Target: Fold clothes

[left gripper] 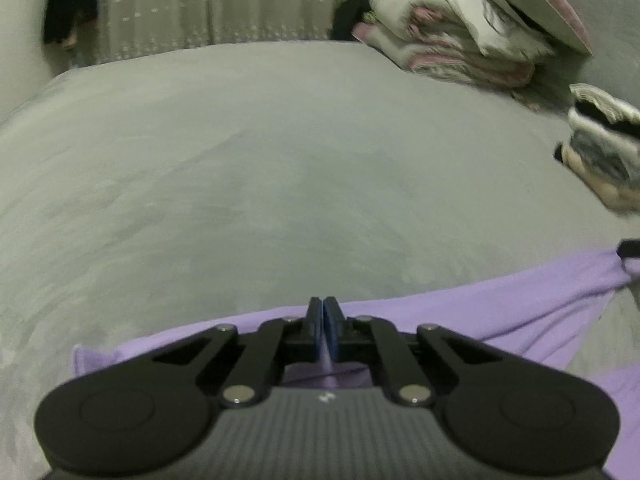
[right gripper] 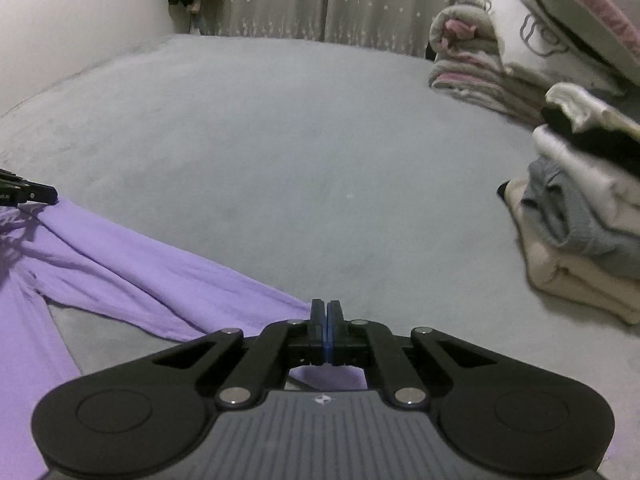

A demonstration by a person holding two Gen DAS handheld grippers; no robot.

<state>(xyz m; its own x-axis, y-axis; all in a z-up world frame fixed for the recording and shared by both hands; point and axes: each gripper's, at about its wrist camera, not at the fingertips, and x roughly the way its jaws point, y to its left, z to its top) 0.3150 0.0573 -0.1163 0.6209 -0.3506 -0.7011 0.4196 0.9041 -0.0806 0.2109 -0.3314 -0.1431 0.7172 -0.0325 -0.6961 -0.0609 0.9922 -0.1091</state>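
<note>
Tongs on both sides are pressed together on cloth: the left gripper (left gripper: 323, 322) has its blue pads closed with lilac fabric running up between them, and the right gripper (right gripper: 326, 328) is likewise clamped at the end of a taut band of the same fabric. Purple garment (right gripper: 132, 276) lies at the near edge of the grey bed (right gripper: 280, 160), its held edge stretched between the two grips, the rest trailing downward and to the left in the right wrist view. Tension along that edge suggests the grippers hold two corners or ends so the piece can be spread flat or carried over on itself; which of these is in hand cannot be settled. The bed surface ahead is open, giving room to lay it out. Stack of folded clothes (right gripper: 584, 216) stands to the right, well apart from the garment, a likely place for finished pieces. Rolled bedding and pillows (right gripper: 500, 52) sit farther back, before star-patterned curtains (right gripper: 360, 4).
</note>
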